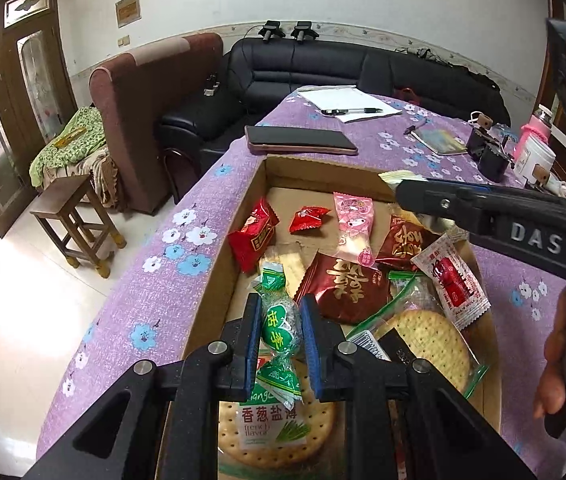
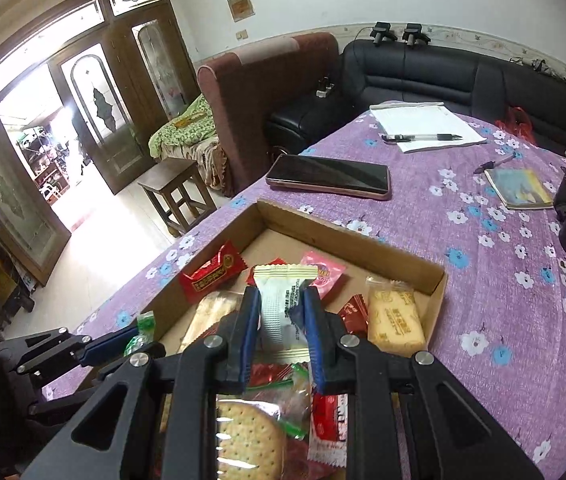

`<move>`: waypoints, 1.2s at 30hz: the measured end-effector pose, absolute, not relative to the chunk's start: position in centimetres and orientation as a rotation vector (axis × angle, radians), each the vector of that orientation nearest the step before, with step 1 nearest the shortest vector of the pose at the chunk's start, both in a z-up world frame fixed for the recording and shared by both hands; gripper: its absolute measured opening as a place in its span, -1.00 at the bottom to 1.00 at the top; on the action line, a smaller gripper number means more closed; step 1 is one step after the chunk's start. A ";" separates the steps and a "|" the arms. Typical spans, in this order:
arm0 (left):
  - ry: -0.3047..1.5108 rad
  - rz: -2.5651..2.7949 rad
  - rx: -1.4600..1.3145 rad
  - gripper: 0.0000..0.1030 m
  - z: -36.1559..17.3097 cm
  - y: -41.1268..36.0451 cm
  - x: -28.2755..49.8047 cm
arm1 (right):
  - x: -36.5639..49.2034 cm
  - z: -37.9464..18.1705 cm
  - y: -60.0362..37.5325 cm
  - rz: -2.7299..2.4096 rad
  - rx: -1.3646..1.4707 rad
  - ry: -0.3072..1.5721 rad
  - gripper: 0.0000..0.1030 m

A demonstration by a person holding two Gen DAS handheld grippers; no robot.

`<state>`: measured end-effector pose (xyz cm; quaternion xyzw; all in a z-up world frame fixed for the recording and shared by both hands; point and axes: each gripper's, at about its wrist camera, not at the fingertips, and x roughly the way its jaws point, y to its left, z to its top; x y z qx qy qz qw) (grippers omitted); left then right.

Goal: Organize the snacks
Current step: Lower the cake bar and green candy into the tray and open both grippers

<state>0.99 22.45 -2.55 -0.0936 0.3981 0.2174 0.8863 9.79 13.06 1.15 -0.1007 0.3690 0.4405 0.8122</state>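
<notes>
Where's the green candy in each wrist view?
Left wrist: green candy bottom centre, pinched in the left gripper, over the cardboard box.
Right wrist: lower left at the box's near edge, in that gripper's tips.
Shared landmark: phone beyond the box.
</notes>
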 end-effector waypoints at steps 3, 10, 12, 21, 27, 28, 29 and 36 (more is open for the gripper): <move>0.842 0.435 -0.213 -0.60 -3.0 22.3 0.9 | 10.2 0.6 13.4 0.940 -0.218 0.804 -0.58; 0.854 0.424 -0.211 -0.60 -3.6 21.3 0.4 | 10.6 -0.3 13.9 0.941 -0.221 0.827 -0.58; 0.854 0.428 -0.201 -0.60 -3.7 21.1 0.4 | 10.7 -0.4 14.1 0.945 -0.221 0.830 -0.58; 0.856 0.432 -0.174 -0.60 -3.8 20.6 0.4 | 10.7 -0.4 14.6 0.946 -0.227 0.829 -0.58; 0.856 0.438 -0.169 -0.60 -3.8 20.6 0.3 | 10.6 -0.2 14.9 0.948 -0.230 0.824 -0.58; 0.857 0.438 -0.169 -0.60 -3.8 20.6 0.3 | 10.6 -0.1 14.9 0.949 -0.228 0.825 -0.58; 0.858 0.438 -0.169 -0.60 -3.8 20.6 0.3 | 10.6 -0.1 14.9 0.948 -0.228 0.824 -0.58; 0.874 0.424 -0.189 -0.60 -4.1 20.9 0.5 | 10.7 -0.1 14.9 0.948 -0.229 0.826 -0.58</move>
